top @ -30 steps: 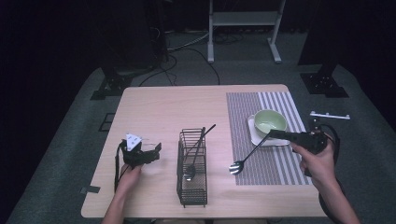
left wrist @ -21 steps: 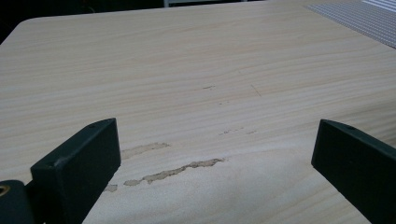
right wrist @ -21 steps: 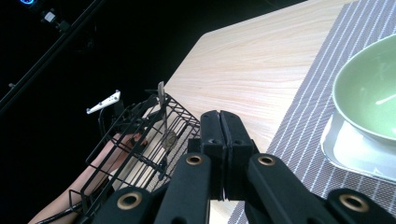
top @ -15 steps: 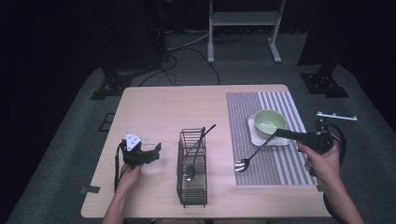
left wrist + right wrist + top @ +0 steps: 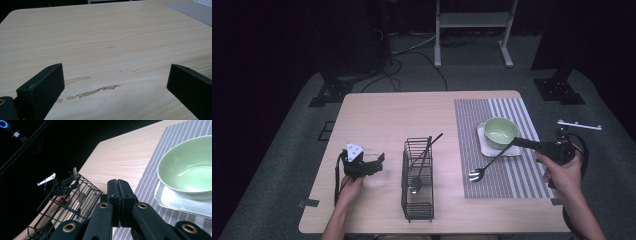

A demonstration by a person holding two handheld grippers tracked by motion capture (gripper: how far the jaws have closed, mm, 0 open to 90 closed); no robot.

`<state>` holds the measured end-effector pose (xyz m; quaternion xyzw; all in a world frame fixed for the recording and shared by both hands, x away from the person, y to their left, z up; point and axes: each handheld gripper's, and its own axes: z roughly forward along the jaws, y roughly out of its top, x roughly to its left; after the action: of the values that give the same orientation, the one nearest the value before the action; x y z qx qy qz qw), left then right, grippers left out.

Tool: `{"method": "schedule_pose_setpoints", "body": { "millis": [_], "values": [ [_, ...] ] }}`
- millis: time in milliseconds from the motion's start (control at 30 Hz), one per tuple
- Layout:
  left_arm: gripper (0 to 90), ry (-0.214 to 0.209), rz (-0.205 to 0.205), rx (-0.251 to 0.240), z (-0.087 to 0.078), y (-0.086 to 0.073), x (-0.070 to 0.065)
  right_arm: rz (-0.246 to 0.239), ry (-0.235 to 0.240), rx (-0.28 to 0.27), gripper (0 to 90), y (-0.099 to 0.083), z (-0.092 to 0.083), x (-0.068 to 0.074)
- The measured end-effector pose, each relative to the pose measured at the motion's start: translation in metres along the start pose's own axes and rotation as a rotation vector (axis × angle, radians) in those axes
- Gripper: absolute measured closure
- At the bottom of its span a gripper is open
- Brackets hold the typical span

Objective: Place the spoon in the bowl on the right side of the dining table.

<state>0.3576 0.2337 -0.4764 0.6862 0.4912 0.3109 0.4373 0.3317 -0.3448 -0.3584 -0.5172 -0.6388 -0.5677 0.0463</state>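
Right gripper (image 5: 518,142) — jaws clamped on the handle of a black fork (image 5: 488,162), tines resting on the striped placemat (image 5: 507,172) at 7 o'clock from the green bowl (image 5: 500,131). Left gripper (image 5: 374,165) — jaws wide apart, empty, on the table (image 5: 387,115) at 9 o'clock from the wire basket (image 5: 418,190).

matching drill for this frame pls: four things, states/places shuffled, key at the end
1 fork
2 bowl
3 wire basket
4 left gripper

A jaws wide apart over bare wood
B on a white square plate
C head low over the striped mat, handle in the shut right gripper
D stands mid-table, holds a spoon

Pairs: 1-C, 2-B, 3-D, 4-A
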Motion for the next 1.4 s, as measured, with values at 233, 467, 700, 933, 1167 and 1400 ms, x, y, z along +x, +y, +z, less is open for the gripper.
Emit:
{"method": "schedule_pose_setpoints", "body": {
  "millis": [233,467,700,933,1167,1400],
  "values": [
    [0.3,0.0,0.002,0.0,0.0,0.0,0.0,0.004,-0.018,-0.008,88.7,0.001,-0.005,-0.003],
    [0.3,0.0,0.001,0.0,0.0,0.0,0.0,0.022,-0.042,-0.02,88.7,0.002,-0.01,-0.01],
    [0.4,0.001,0.002,0.001,0.0,0.0,0.0,0.028,-0.061,-0.038,88.7,0.004,-0.015,-0.014],
    [0.4,0.002,0.004,0.001,0.0,0.0,0.0,0.031,-0.071,-0.042,88.7,0.007,-0.017,-0.016],
    [0.4,0.002,0.004,0.002,0.0,0.0,0.0,0.029,-0.089,-0.043,88.7,0.01,-0.018,-0.017],
    [0.4,0.003,0.004,0.003,0.0,0.0,0.0,0.037,-0.104,-0.052,88.7,0.014,-0.022,-0.019]
  ]
}}
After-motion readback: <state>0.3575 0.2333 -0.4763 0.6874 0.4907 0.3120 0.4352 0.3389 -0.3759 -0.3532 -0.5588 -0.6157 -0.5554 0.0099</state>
